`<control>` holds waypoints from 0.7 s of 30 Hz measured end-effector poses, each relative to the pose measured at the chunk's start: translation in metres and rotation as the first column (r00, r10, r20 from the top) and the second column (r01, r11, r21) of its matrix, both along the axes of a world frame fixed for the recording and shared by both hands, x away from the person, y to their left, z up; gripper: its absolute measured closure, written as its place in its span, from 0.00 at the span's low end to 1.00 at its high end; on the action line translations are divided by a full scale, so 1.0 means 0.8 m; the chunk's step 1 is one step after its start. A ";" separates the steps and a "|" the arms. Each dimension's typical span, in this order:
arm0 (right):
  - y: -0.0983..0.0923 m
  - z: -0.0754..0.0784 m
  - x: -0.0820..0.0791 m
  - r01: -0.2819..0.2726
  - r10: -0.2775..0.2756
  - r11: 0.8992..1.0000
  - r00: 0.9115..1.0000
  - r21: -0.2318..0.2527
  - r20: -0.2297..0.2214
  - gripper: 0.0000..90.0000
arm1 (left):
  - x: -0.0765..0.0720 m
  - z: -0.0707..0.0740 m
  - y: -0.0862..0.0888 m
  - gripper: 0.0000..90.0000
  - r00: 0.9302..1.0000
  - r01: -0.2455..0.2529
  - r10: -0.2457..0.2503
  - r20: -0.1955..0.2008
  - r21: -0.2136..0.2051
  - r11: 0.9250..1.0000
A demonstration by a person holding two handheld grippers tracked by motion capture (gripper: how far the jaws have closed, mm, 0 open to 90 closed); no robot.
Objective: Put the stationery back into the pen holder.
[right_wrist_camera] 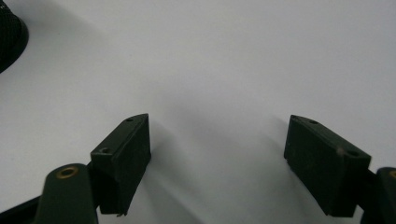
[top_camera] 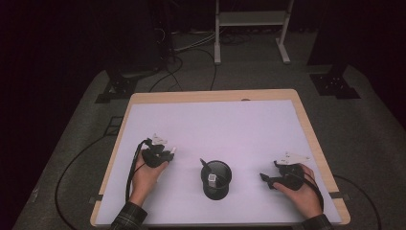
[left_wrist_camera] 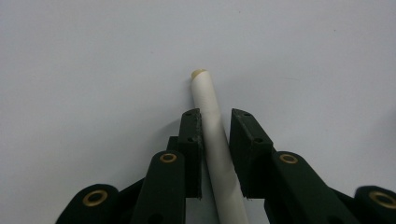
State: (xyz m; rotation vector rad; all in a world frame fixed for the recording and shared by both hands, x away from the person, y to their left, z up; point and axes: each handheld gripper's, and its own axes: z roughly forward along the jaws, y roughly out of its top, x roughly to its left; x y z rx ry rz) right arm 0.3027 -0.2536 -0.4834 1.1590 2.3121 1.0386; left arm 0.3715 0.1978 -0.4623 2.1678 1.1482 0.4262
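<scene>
High view: fixed above the person's near side, facing forward and down, far enough to take in the whole table (top_camera: 143,103) and the floor beyond. Left gripper view: rides on the left gripper (left_wrist_camera: 215,121), looking along its 2 jaws, very near the white tabletop and a white stick (left_wrist_camera: 215,140), also seen in the high view. Right gripper view: rides on the right gripper (right_wrist_camera: 217,140), equally near; its upper left corner shares the black cup (right_wrist_camera: 8,39) with the high view.
</scene>
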 end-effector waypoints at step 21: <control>0.000 0.000 0.000 0.001 -0.001 1.000 1.000 0.001 0.000 0.24 | 0.017 -0.001 -0.007 0.87 1.000 0.009 -0.009 0.016 0.017 1.000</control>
